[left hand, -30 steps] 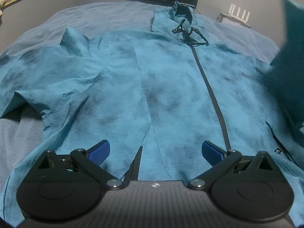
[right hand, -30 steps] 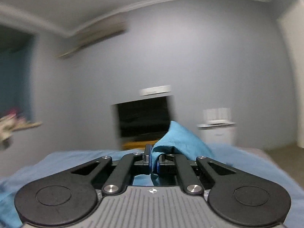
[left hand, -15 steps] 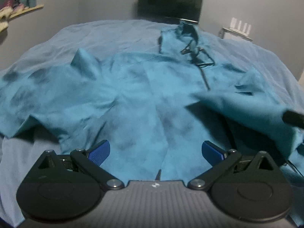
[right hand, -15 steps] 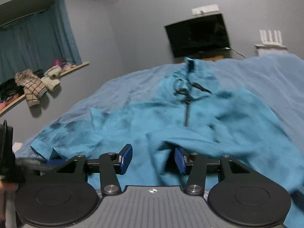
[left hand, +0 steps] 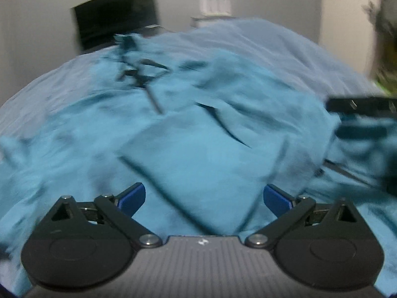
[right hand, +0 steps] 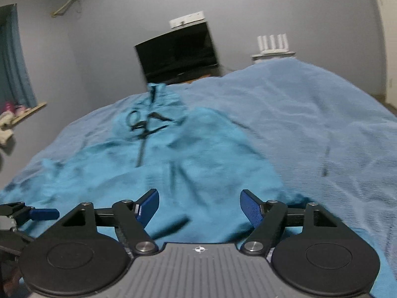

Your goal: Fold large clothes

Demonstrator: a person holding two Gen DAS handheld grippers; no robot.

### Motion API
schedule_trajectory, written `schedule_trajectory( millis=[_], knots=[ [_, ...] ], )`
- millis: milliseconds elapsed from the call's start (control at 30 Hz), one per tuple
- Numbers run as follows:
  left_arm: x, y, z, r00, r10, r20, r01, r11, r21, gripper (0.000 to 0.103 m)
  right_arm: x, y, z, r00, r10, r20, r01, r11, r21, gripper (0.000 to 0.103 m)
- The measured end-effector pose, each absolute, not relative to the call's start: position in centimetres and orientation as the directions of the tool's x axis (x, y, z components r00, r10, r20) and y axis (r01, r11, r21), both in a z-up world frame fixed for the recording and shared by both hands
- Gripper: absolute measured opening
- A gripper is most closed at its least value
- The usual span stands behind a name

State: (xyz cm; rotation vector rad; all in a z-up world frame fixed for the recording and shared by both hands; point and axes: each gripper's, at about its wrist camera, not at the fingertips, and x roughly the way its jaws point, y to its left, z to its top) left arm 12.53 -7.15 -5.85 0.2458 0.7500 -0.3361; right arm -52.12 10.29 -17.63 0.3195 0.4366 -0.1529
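Observation:
A large teal zip jacket (left hand: 203, 154) lies on the bed, its right sleeve folded over its front as a flat panel. It also shows in the right wrist view (right hand: 198, 164), with its black drawstrings (right hand: 146, 123) near the collar. My left gripper (left hand: 204, 198) is open and empty just above the folded panel. My right gripper (right hand: 199, 207) is open and empty above the jacket's right side. The right gripper's arm shows at the right edge of the left wrist view (left hand: 359, 104). The left gripper's tip shows at the left edge of the right wrist view (right hand: 37, 214).
The bed has a light blue cover (right hand: 322, 124). A black TV (right hand: 178, 52) and a white router (right hand: 273, 42) on a stand are beyond the bed's far end. A window shelf (right hand: 22, 114) with items is at the left wall.
My right gripper brought the sleeve over the jacket's front, opened and let it go. It has drawn back. My left gripper stayed open and shifted to the right over the jacket.

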Motion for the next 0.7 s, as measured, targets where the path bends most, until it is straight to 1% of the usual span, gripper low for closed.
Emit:
schedule_trajectory(
  millis=[33,67,100,133,200,233,267,300,367,433,467,533,600,633,667,700],
  knots=[
    [12.8,-8.2,-6.6,0.673,-0.206,-0.710,0.404,0.907,0.119,0.099,-52.1,9.8,-18.2,0.892,-0.088,-0.443,0.234,0.929,0.287,0.074],
    [13.0,-9.4,-7.6,0.668,-0.187,-0.720,0.421,0.893,0.159,0.092,-52.0,9.0,-18.8,0.890,-0.083,-0.448,0.247,0.914,0.321,0.075],
    [13.2,-10.5,-8.6,0.678,-0.136,-0.723,0.417,0.881,0.226,0.079,-52.1,8.6,-19.1,0.889,-0.078,-0.451,0.255,0.903,0.345,0.074],
    [13.4,-11.3,-9.5,0.689,-0.084,-0.719,0.408,0.866,0.290,0.070,-52.1,8.1,-19.4,0.888,-0.079,-0.454,0.266,0.892,0.366,0.074],
    [13.5,-11.9,-10.7,0.717,-0.038,-0.696,0.396,0.845,0.361,0.041,-52.0,7.6,-19.9,0.886,-0.080,-0.456,0.276,0.881,0.384,0.074],
    [13.7,-11.5,-10.7,0.730,-0.031,-0.682,0.371,0.857,0.358,0.034,-51.9,7.6,-20.1,0.887,-0.079,-0.456,0.277,0.880,0.386,0.074],
    [13.9,-10.6,-10.2,0.740,-0.035,-0.671,0.338,0.882,0.327,0.028,-51.9,7.6,-20.3,0.887,-0.077,-0.455,0.274,0.882,0.384,0.074],
    [14.2,-9.3,-9.4,0.750,-0.045,-0.660,0.292,0.918,0.269,0.026,-51.9,7.7,-20.4,0.887,-0.074,-0.455,0.268,0.885,0.379,0.074],
    [14.8,-6.0,-7.5,0.778,-0.033,-0.627,0.175,0.970,0.167,0.022,-51.8,8.0,-20.4,0.887,-0.070,-0.457,0.260,0.893,0.368,0.074],
    [15.1,-1.9,-5.9,0.796,0.010,-0.606,0.030,0.998,0.056,0.022,-51.7,8.4,-20.2,0.887,-0.070,-0.457,0.254,0.900,0.353,0.074],
    [15.5,0.3,-5.5,0.785,0.010,-0.620,-0.033,0.999,-0.025,0.024,-51.7,8.5,-20.2,0.885,-0.068,-0.460,0.250,0.904,0.347,0.074],
    [16.2,4.9,-5.7,0.749,-0.039,-0.662,-0.141,0.966,-0.216,0.029,-51.7,8.8,-20.1,0.884,-0.065,-0.463,0.242,0.911,0.334,0.074],
    [16.5,8.2,-6.7,0.726,-0.082,-0.682,-0.226,0.909,-0.350,0.046,-51.5,9.2,-20.2,0.878,-0.065,-0.475,0.235,0.922,0.308,0.074],
    [16.5,9.7,-7.5,0.721,-0.116,-0.683,-0.265,0.865,-0.427,0.051,-51.4,9.4,-20.3,0.874,-0.066,-0.481,0.232,0.928,0.293,0.074],
    [16.5,10.8,-8.3,0.713,-0.144,-0.686,-0.298,0.824,-0.482,0.060,-51.3,9.6,-20.3,0.873,-0.062,-0.483,0.224,0.932,0.285,0.074],
    [16.3,11.4,-8.9,0.701,-0.175,-0.691,-0.318,0.791,-0.523,0.060,-51.2,9.8,-20.4,0.872,-0.063,-0.485,0.221,0.935,0.277,0.074]
  ],
)
